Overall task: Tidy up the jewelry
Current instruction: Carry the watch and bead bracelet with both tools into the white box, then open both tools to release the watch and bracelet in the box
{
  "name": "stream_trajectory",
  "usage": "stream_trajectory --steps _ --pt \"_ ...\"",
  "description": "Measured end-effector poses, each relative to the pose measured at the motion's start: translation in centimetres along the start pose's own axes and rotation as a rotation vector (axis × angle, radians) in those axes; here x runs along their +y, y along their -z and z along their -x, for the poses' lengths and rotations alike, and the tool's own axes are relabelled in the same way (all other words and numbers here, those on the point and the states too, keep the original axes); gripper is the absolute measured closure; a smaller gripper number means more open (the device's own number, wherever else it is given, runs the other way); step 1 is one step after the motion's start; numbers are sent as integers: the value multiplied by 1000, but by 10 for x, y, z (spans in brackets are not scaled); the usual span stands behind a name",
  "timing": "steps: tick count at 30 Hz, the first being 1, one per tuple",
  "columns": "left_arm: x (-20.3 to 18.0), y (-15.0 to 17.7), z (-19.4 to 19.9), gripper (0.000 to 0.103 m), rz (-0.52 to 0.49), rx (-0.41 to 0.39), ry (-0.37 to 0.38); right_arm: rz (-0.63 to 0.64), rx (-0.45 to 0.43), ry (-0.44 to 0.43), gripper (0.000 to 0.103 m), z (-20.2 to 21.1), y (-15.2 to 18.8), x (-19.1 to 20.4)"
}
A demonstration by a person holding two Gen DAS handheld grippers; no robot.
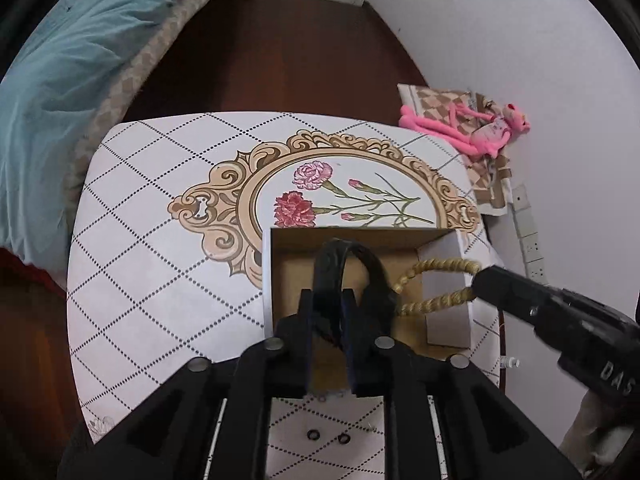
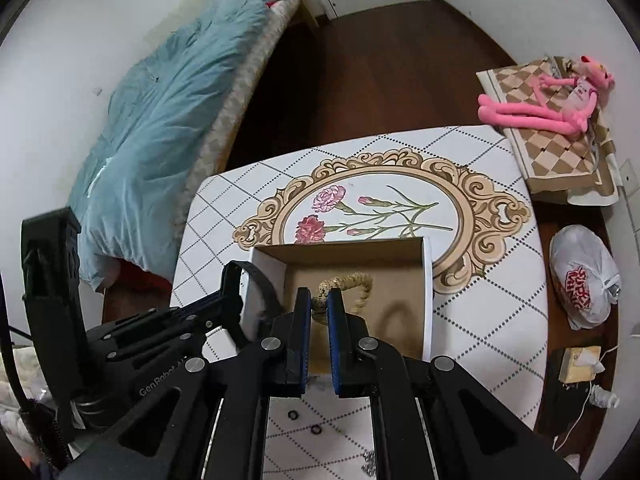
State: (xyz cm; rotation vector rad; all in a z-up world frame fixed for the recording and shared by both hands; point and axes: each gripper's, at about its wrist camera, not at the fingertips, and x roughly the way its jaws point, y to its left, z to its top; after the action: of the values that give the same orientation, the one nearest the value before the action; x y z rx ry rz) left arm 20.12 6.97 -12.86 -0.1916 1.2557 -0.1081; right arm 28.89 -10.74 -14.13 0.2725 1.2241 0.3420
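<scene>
I am on the drop-in step: my left gripper (image 1: pixel 326 312) clamps the black bangle (image 1: pixel 344 256) and my right gripper (image 2: pixel 319 304) pinches the beaded bracelet (image 2: pixel 352 284), both over the open cardboard box (image 2: pixel 427 280), so next I should lower and release.

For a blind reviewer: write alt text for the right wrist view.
The right gripper is shut on a beige beaded bracelet above an open cardboard box on a floral table. The left gripper holds a black bracelet at the box's left wall.
</scene>
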Motion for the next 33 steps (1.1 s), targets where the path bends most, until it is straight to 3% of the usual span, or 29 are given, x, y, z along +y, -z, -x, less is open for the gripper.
stream_trajectory --steps 1,2,4,5,7,10,12,16,18,22,33 --pt "-1 -3 -1 78 -2 6 -19 -8 17 -11 94 -5 -4 -2" --pt "-1 -6 -2 53 -4 5 -34 -13 39 -22 94 -9 -7 -4" --pt "2 -11 1 18 2 -13 -48 -28 83 -36 93 -17 -11 -8" --pt "4 -11 5 18 8 -32 -44 -31 89 -35 92 -19 -11 -9" --pt "7 -13 7 17 9 -40 -72 -43 90 -30 73 -18 -10 -15" --pt "15 -10 9 0 21 -53 -108 -43 77 13 56 -15 -5 -21" --pt "19 -3 10 0 26 -72 -142 -32 67 54 44 -12 -1 -23" --pt "23 12 12 0 30 -122 -201 14 36 240 13 -14 11 -23" --pt "22 21 11 0 22 -137 -223 43 23 327 8 -18 18 -22" --pt "18 32 8 0 13 -143 -249 65 15 408 7 -26 34 -25" --pt "2 53 36 0 10 -201 -268 61 -39 449 5 -7 53 -16"
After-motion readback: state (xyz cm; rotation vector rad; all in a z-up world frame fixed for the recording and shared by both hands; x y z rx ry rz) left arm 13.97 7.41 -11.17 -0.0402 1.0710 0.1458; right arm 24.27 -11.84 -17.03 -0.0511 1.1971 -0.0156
